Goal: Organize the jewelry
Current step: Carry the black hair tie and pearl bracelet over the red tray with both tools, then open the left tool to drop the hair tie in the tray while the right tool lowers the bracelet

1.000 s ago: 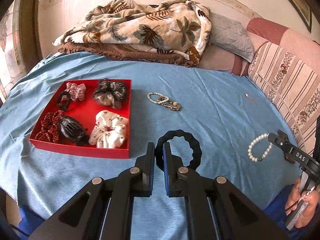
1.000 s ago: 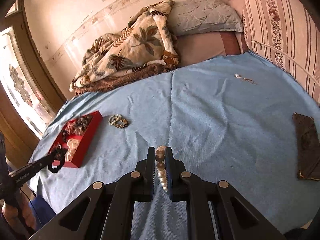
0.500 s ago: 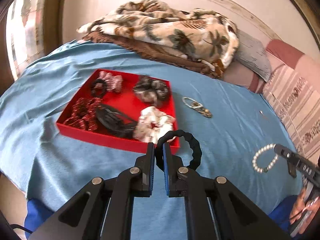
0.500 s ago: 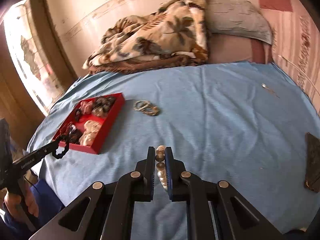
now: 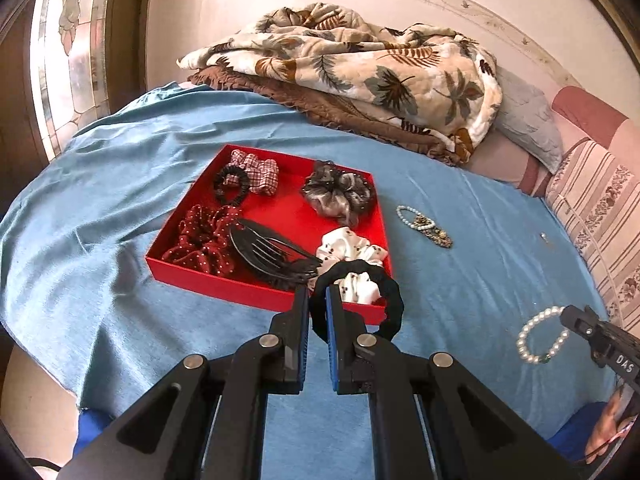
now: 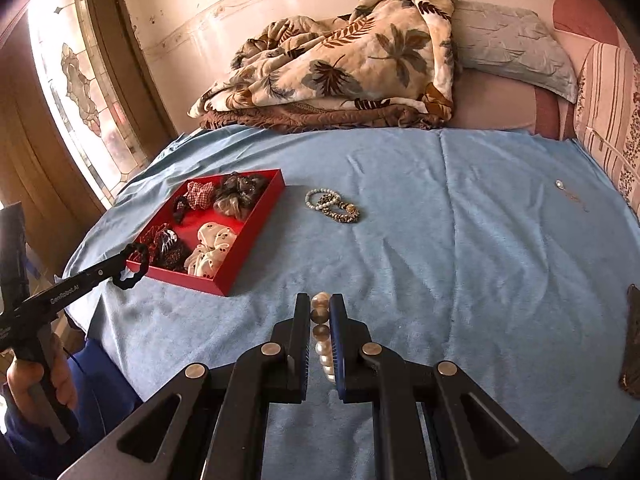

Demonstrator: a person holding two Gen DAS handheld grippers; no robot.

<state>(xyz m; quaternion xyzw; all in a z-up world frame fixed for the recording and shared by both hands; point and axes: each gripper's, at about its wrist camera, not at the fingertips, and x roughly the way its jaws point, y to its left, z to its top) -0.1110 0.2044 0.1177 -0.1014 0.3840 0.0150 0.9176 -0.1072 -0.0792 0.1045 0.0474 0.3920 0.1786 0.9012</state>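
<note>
We held a black ruffled hair tie (image 5: 390, 300) pinched tight in our left gripper (image 5: 318, 300). It hung right at the near edge of the red tray (image 5: 224, 284), over the near right corner. In the side view from our other tool, the hair tie (image 6: 134, 266) dangled just in front of the red tray (image 6: 248, 258).

Our right gripper (image 6: 320, 312) was squeezed shut on a white pearl bracelet (image 6: 322, 336). From the left camera, the pearl bracelet (image 5: 538, 336) hung in a loop far to the right of the red tray, above the blue bedsheet (image 5: 460, 292).

Inside the red tray lay a white spotted scrunchie (image 5: 352, 248), a black claw clip (image 5: 268, 254), a dark red dotted scrunchie (image 5: 200, 240), a gray scrunchie (image 5: 340, 192), a checked scrunchie (image 5: 256, 172) and a small black hair tie (image 5: 224, 188).

Just right of the red tray, a little pile of beaded bracelets (image 5: 426, 226) sat on the bedsheet. Behind the red tray was a folded leaf-print blanket (image 5: 360, 68).
</note>
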